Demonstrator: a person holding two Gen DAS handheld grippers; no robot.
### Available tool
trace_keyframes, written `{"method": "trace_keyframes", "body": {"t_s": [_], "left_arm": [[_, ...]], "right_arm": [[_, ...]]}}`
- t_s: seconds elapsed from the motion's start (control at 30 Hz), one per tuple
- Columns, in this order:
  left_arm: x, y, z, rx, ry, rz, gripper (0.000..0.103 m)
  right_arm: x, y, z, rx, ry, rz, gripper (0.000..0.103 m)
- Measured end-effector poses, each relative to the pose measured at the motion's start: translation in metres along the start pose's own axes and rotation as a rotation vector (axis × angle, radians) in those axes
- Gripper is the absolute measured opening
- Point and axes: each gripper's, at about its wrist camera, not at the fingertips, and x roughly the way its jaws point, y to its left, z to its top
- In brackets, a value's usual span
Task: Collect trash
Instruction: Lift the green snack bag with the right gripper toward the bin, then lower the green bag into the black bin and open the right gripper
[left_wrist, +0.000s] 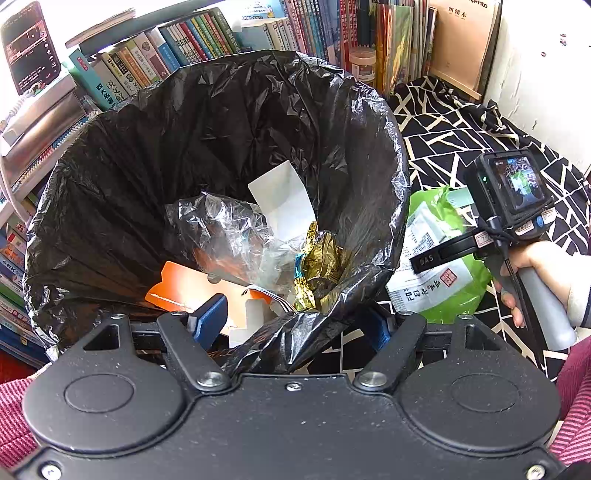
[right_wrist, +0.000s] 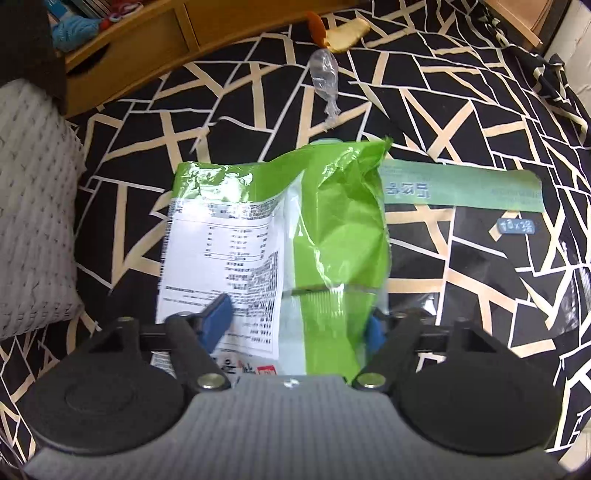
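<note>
The left tool (left_wrist: 295, 325) is clamped on the near rim of the bin bag (left_wrist: 207, 147): one blue pad (left_wrist: 210, 317) sits inside the bag, the other outside, with crumpled black film bunched between them. The bag stands open on the bed (right_wrist: 461, 122), whose cover is black with cream lines, and books (left_wrist: 192, 40) line the shelves behind it. Inside lie a clear plastic wrapper (left_wrist: 221, 229), a white card (left_wrist: 284, 199), a gold foil wrapper (left_wrist: 317, 262) and an orange and white carton (left_wrist: 192, 288)

The green bag (right_wrist: 332, 221), a crinkled packet with a white printed label on its left half, lies flat on the bed just right of the bin bag. The right tool (right_wrist: 295, 325), seen from the left wrist in a person's hand (left_wrist: 532, 269), points steeply down at its near end. Its pads stand either side of the packet, the left pad (right_wrist: 218, 317) over the label and the right one at the green edge; I cannot tell whether they press on it yet

Just right of the green bag, partly under it, lies a clear pouch (right_wrist: 472, 229) with a pale green header. Farther off on the bed lies a twisted clear wrapper (right_wrist: 325, 77), with a yellow scrap (right_wrist: 347, 33) beyond it. A grey cushion (right_wrist: 33, 206) sits at the left edge
</note>
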Motion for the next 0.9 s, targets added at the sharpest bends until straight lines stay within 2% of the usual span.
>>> {"method": "trace_keyframes", "body": {"t_s": [0.07,0.13,0.3,0.47,0.67,0.9], "left_arm": [[0.0,0.0,0.0,0.0,0.0,0.001,0.074],[0.0,0.0,0.0,0.0,0.0,0.0,0.074],[0.001,0.001,0.0,0.0,0.001,0.001,0.074],[0.003,0.002,0.0,-0.001,0.007,0.001,0.074],[0.005,0.003,0.0,-0.003,0.01,0.001,0.074],[0.005,0.003,0.0,-0.002,0.01,0.002,0.074]], "right_arm": [[-0.004,-0.001,0.0,0.024,-0.01,0.014,0.038],[-0.009,-0.006,0.002,0.065,-0.02,0.041,0.022],[-0.029,-0.011,0.008,0.099,-0.08,0.103,0.017],[-0.056,-0.007,0.023,0.107,-0.189,0.166,0.016],[-0.116,-0.008,0.036,0.111,-0.37,0.237,0.016],[-0.192,-0.003,0.049,0.098,-0.579,0.382,0.016]]}}
